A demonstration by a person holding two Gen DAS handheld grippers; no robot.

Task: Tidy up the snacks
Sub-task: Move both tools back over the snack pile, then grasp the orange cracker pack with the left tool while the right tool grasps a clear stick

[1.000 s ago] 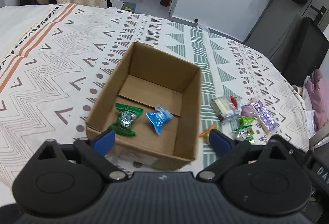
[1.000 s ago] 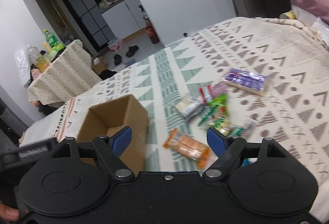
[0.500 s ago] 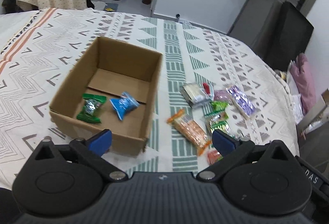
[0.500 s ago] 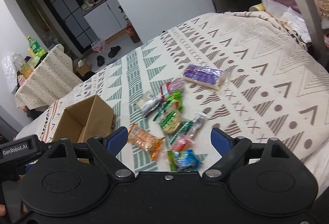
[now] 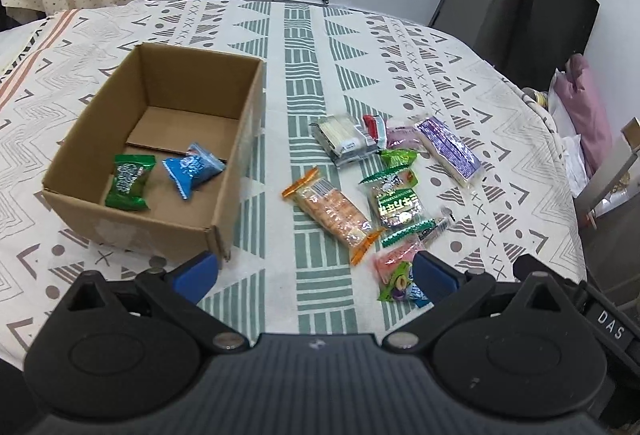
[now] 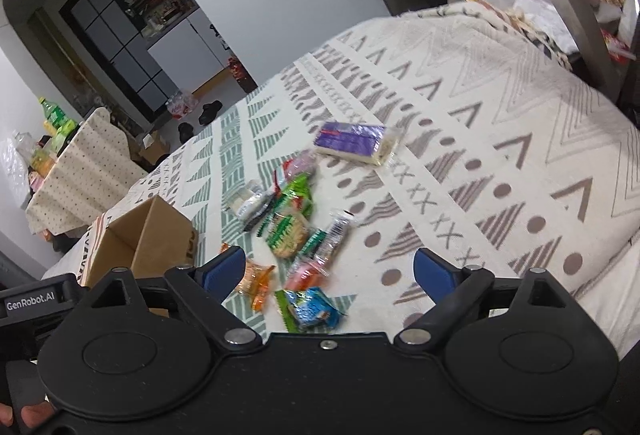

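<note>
Right gripper [image 6: 330, 271], fingers spread wide and empty, hovers with the blue-green snack packet [image 6: 310, 309] lying between them at 6 o'clock on the bed, nearer than left gripper [image 5: 316, 275], likewise released; cardboard box [image 5: 132, 223] at 9 o'clock.

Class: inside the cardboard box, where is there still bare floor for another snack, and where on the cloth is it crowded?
The box is bare behind the green packet and blue packet, toward its far wall. Crowded: the snack pile right of the box.
</note>
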